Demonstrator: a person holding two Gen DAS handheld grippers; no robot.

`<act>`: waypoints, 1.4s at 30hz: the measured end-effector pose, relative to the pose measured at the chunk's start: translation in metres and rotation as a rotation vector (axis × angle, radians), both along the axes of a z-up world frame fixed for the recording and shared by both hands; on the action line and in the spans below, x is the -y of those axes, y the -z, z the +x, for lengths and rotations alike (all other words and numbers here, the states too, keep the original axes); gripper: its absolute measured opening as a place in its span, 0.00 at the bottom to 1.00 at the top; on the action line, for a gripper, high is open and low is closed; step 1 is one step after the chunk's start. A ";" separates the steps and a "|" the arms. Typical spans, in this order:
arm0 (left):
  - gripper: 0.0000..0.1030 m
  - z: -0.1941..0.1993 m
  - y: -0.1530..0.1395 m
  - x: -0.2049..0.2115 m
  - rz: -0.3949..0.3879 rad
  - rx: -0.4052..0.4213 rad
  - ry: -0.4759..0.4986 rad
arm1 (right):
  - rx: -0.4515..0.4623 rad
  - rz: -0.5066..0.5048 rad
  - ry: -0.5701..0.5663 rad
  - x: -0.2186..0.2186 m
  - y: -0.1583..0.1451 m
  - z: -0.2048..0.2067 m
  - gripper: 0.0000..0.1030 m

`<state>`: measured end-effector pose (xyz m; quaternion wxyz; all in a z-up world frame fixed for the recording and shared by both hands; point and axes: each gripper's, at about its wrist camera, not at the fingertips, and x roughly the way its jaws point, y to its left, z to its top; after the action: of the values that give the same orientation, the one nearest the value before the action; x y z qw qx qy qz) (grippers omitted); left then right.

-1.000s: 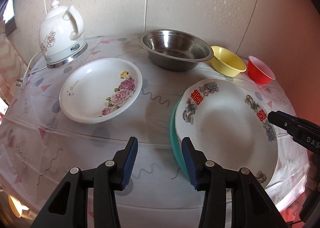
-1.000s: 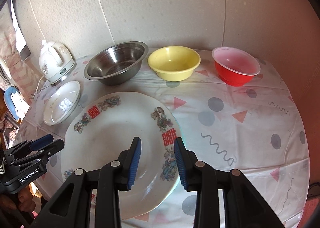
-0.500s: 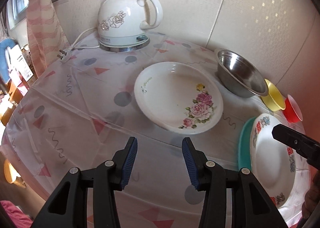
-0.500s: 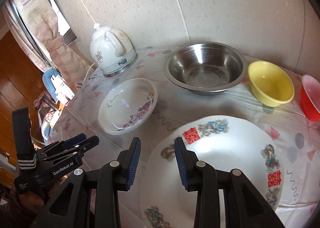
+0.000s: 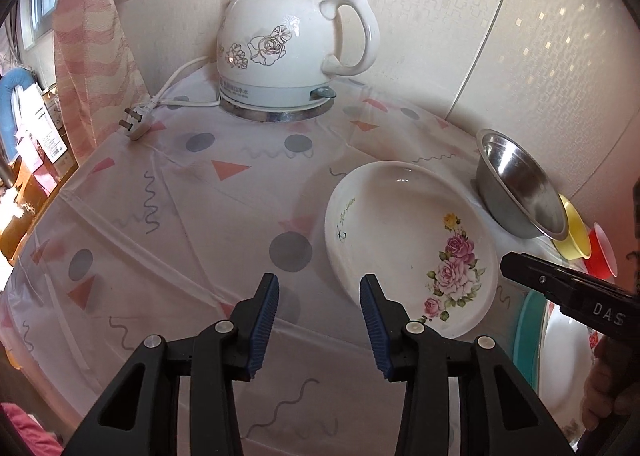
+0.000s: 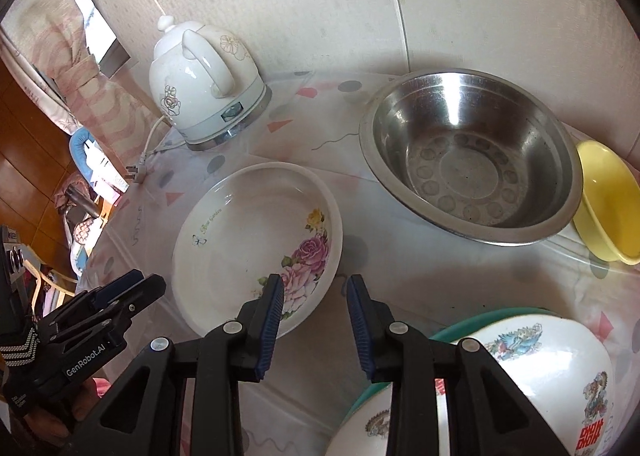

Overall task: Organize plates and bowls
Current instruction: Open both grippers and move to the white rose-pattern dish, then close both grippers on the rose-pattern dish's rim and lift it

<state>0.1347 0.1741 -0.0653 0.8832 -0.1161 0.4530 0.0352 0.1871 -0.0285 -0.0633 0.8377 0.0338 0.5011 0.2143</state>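
blue-padded left gripper (image 5: 319, 310): jaws part open with nothing between them, just been closing a little, over bare worktop cloth left of the rose plate
right gripper (image 6: 314, 308): blue pads, jaws part open and empty, just been closing a little; left pad over the rose plate's near rim, right pad over the cloth beside it
dragon plate (image 6: 532, 368): white with dragon prints and red characters, stacked on a teal plate (image 6: 460, 326) at the near right edge
rose plate (image 6: 256, 244): deep white plate, pink roses and a yellow flower on its right side, small script and a butterfly on its left; flat on the worktop (image 5: 180, 216), left of the steel bowl
steel bowl (image 6: 472, 160): wide, upright, empty, circle marks in its base
yellow bowl (image 6: 608, 200): touching or just beside the steel bowl's right
red bowl (image 5: 602, 252): beyond the yellow one in the left wrist view
kettle (image 5: 292, 52): white, floral, on its base by the wall, plug lying loose
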 end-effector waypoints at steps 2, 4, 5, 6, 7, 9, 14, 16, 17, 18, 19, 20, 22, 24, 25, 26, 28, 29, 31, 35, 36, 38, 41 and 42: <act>0.39 0.007 0.003 -0.002 -0.002 -0.006 0.007 | -0.010 -0.007 0.006 -0.002 0.004 0.007 0.29; 0.38 0.014 0.006 -0.002 -0.008 -0.013 0.016 | -0.019 -0.017 0.014 -0.005 0.008 0.015 0.28; 0.37 0.018 0.008 -0.001 -0.009 -0.017 0.024 | -0.028 -0.021 0.019 -0.005 0.011 0.019 0.26; 0.37 0.022 0.010 -0.002 -0.004 -0.027 0.023 | -0.037 -0.022 0.022 -0.006 0.013 0.023 0.25; 0.35 0.025 0.013 -0.002 -0.003 -0.037 0.020 | -0.044 -0.019 0.024 -0.007 0.015 0.026 0.25; 0.33 0.029 0.017 -0.003 -0.019 -0.045 0.026 | -0.057 -0.021 0.023 -0.009 0.020 0.030 0.24; 0.25 0.036 0.022 0.001 -0.014 -0.050 0.045 | -0.069 -0.028 0.011 -0.017 0.030 0.031 0.19; 0.21 0.039 0.026 0.003 -0.013 -0.052 0.056 | -0.067 -0.035 0.007 -0.018 0.030 0.031 0.19; 0.17 0.040 0.026 0.004 -0.018 -0.050 0.061 | -0.070 -0.033 0.006 -0.018 0.030 0.032 0.19; 0.16 0.040 0.026 0.006 -0.012 -0.048 0.064 | -0.072 -0.032 0.005 -0.018 0.029 0.032 0.19; 0.16 0.039 0.026 0.007 0.000 -0.046 0.065 | -0.073 -0.030 0.003 -0.017 0.029 0.032 0.19; 0.16 0.038 0.026 0.008 0.006 -0.043 0.067 | -0.074 -0.028 0.002 -0.017 0.029 0.032 0.19; 0.16 0.034 0.027 0.007 0.003 -0.041 0.064 | -0.081 -0.025 -0.003 -0.018 0.029 0.031 0.19; 0.16 0.029 0.026 0.006 0.005 -0.043 0.059 | -0.087 -0.026 -0.012 -0.020 0.029 0.029 0.19; 0.16 0.026 0.026 0.005 0.006 -0.046 0.055 | -0.091 -0.026 -0.019 -0.021 0.029 0.027 0.19; 0.16 0.023 0.026 0.004 0.003 -0.048 0.049 | -0.098 -0.022 -0.025 -0.022 0.029 0.025 0.20; 0.16 0.014 0.025 0.001 -0.010 -0.049 0.040 | -0.113 -0.006 -0.042 -0.023 0.030 0.020 0.20; 0.16 0.010 0.025 0.000 -0.013 -0.052 0.036 | -0.118 0.001 -0.052 -0.024 0.031 0.017 0.22; 0.17 0.000 0.026 -0.002 -0.020 -0.050 0.030 | -0.124 0.015 -0.075 -0.025 0.031 0.013 0.22; 0.19 -0.009 0.027 -0.005 -0.036 -0.055 0.015 | -0.121 0.015 -0.091 -0.030 0.032 0.007 0.22; 0.19 -0.009 0.027 -0.006 -0.045 -0.059 0.010 | -0.118 0.009 -0.093 -0.030 0.031 0.006 0.22; 0.19 -0.010 0.027 -0.006 -0.052 -0.066 0.002 | -0.118 0.000 -0.092 -0.031 0.031 0.004 0.22; 0.19 -0.015 0.026 -0.003 -0.020 -0.057 0.005 | -0.115 -0.008 -0.098 -0.033 0.032 0.000 0.23; 0.19 -0.017 0.026 -0.003 -0.015 -0.051 0.006 | -0.110 -0.008 -0.103 -0.033 0.032 -0.002 0.24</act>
<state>0.1172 0.1767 -0.0911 0.8705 -0.1204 0.4761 0.0322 0.1851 0.0050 -0.0949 0.7969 0.0163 0.5485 0.2526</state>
